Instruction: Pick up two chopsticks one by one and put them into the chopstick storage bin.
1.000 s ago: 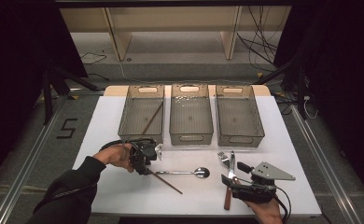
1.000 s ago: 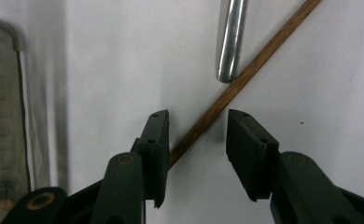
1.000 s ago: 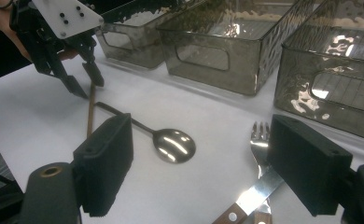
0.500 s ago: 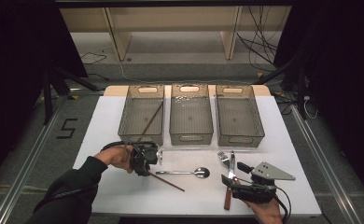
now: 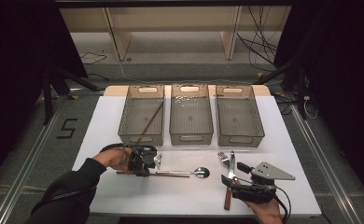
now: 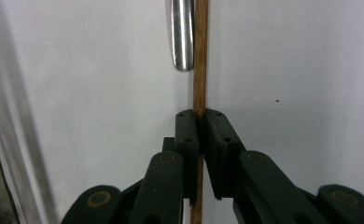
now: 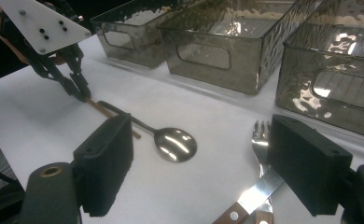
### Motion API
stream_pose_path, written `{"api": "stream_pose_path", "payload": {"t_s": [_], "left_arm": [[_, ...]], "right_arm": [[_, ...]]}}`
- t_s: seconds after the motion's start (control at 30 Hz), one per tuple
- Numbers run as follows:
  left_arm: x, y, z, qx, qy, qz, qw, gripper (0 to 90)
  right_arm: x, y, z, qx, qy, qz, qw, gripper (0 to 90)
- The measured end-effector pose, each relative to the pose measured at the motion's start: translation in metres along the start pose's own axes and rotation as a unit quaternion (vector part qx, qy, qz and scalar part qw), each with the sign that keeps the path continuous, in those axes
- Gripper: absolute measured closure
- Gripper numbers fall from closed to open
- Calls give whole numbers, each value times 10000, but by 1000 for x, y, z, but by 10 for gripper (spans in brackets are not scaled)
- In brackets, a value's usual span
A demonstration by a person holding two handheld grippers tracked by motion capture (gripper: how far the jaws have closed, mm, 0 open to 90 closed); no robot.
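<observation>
left gripper [image 6: 201, 122]: jaws just closed, clamped on wooden chopstick [image 6: 199, 70] lying flat on worktop [image 5: 180, 196], spoon handle [image 6: 182, 32] just beside, likely for lifting | right gripper [image 7: 201, 175]: jaws apart, idle over fork [image 7: 262, 135]

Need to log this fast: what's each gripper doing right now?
Left gripper: shut on the wooden chopstick.
Right gripper: open, holding nothing.
</observation>
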State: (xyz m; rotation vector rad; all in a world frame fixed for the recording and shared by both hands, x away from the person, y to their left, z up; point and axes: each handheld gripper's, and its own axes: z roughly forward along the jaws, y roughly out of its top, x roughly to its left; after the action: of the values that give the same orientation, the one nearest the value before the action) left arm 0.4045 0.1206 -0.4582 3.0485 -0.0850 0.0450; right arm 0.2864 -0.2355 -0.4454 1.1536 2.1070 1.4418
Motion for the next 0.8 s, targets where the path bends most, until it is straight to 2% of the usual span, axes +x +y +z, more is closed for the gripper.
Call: {"api": "stream_pose_path", "payload": {"t_s": [0.17,0.23,0.5,0.7,0.8], "left_arm": [[0,-1,0,-9,-3,-2,10000,839],[0,-1,-2,32,18,60,10000,840],[-2,-2,-15,-160,25,-79,9998,841],[2,-1,-29,-429,152,-406,9981,841],[5,-1,-37,-647,175,-653,9956,841]], "right_arm": [[0,0,0,1,9,6,10000,235],[0,0,0,2,9,6,10000,235],[0,0,0,10,10,-7,10000,235],[0,0,0,-1,5,9,10000,235],[0,0,0,-2,3,7,10000,235]]}}
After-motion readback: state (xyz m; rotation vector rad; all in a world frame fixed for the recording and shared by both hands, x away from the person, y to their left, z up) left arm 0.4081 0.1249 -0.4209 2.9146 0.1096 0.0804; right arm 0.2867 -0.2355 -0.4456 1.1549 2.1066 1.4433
